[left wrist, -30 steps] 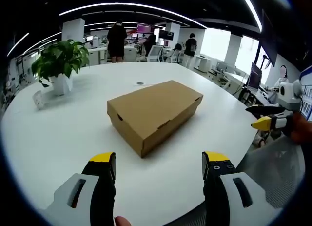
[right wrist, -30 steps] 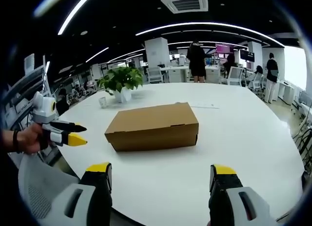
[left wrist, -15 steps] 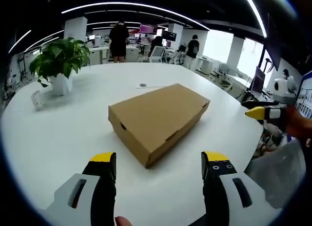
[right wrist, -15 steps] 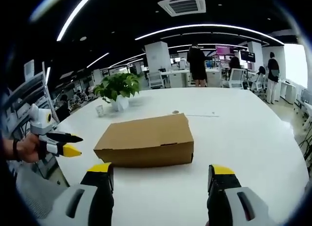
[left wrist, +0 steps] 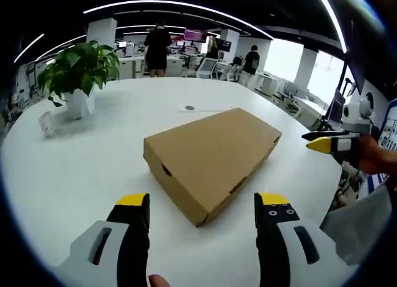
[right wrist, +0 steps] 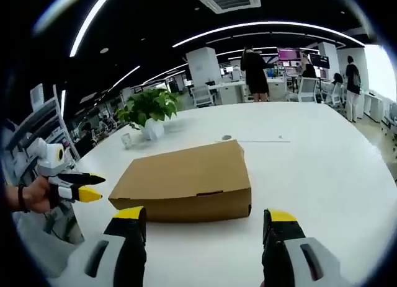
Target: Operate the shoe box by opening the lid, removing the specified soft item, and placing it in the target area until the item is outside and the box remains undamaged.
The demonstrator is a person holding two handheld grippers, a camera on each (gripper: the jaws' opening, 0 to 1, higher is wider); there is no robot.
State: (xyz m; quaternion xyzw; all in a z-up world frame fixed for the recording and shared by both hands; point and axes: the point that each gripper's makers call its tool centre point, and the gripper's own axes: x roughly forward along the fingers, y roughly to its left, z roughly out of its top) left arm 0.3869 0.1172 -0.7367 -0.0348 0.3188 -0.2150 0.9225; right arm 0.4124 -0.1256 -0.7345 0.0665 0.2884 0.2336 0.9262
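A closed brown cardboard shoe box [left wrist: 214,155] lies on the round white table [left wrist: 74,169], its lid down flat. In the left gripper view my left gripper [left wrist: 202,212] is open just short of the box's near corner, nothing between its jaws. The right gripper [left wrist: 324,141] comes in from the right beside the box, held by a hand. In the right gripper view the box [right wrist: 186,181] lies lengthwise ahead, and my right gripper [right wrist: 205,225] stands open close to its long side. The left gripper [right wrist: 84,186] appears at the left, off the table edge.
A potted green plant [left wrist: 77,73] in a white pot and a small cup [left wrist: 47,124] stand at the table's far left. A small dark disc [left wrist: 190,108] lies beyond the box. People stand among desks [left wrist: 155,45] in the office behind. Table edge runs near the right.
Both views have closed in on the box, which now looks larger and nearer to each pair of jaws. The box itself has not moved and its lid stays down.
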